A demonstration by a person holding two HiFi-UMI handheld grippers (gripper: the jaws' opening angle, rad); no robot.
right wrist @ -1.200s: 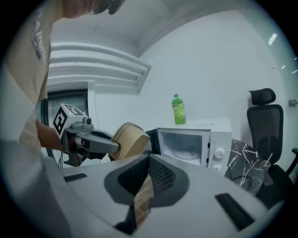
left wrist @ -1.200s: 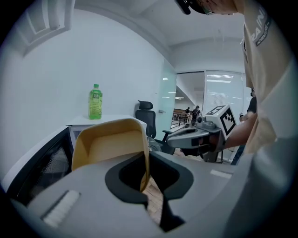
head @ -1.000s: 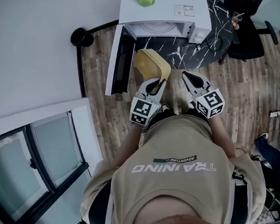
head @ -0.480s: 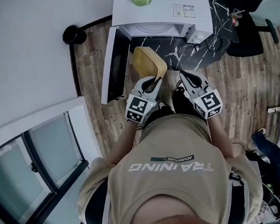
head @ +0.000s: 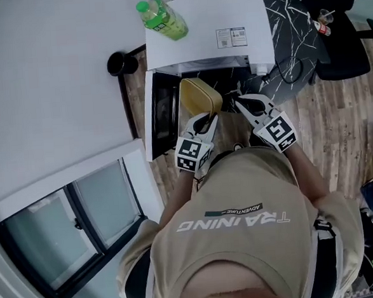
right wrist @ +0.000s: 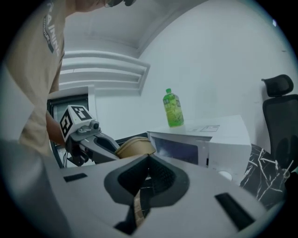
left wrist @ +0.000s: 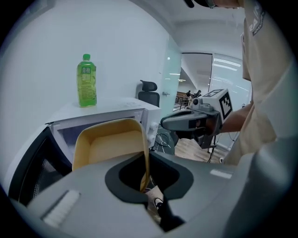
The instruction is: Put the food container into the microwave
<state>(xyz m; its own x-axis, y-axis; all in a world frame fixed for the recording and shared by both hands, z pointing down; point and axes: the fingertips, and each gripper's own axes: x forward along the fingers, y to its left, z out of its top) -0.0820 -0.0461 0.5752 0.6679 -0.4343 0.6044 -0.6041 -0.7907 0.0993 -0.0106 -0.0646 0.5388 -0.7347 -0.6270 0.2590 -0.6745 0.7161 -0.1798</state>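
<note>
The yellow food container [head: 200, 96] hangs tilted in front of the open cavity of the white microwave [head: 207, 29]. My left gripper [head: 206, 119] is shut on the container's near rim. In the left gripper view the container [left wrist: 109, 144] fills the middle, its wall pinched in the left gripper [left wrist: 145, 179]. The microwave [left wrist: 109, 116] stands just behind it. My right gripper [head: 239, 101] hovers to the right of the container, shut and holding nothing. The right gripper [right wrist: 148, 159] looks at the microwave [right wrist: 205, 139] and the container [right wrist: 135, 146].
The dark microwave door [head: 163, 112] swings open to the left. A green bottle [head: 162, 19] stands on top of the microwave. The microwave rests on a black marbled table [head: 289, 17]. A black office chair [head: 344, 38] is at the right and a black round object [head: 122, 64] on the floor at the left.
The person has stepped closer to the microwave. Both grippers have moved forward, and the container has gone from above the floor to the mouth of the cavity.
</note>
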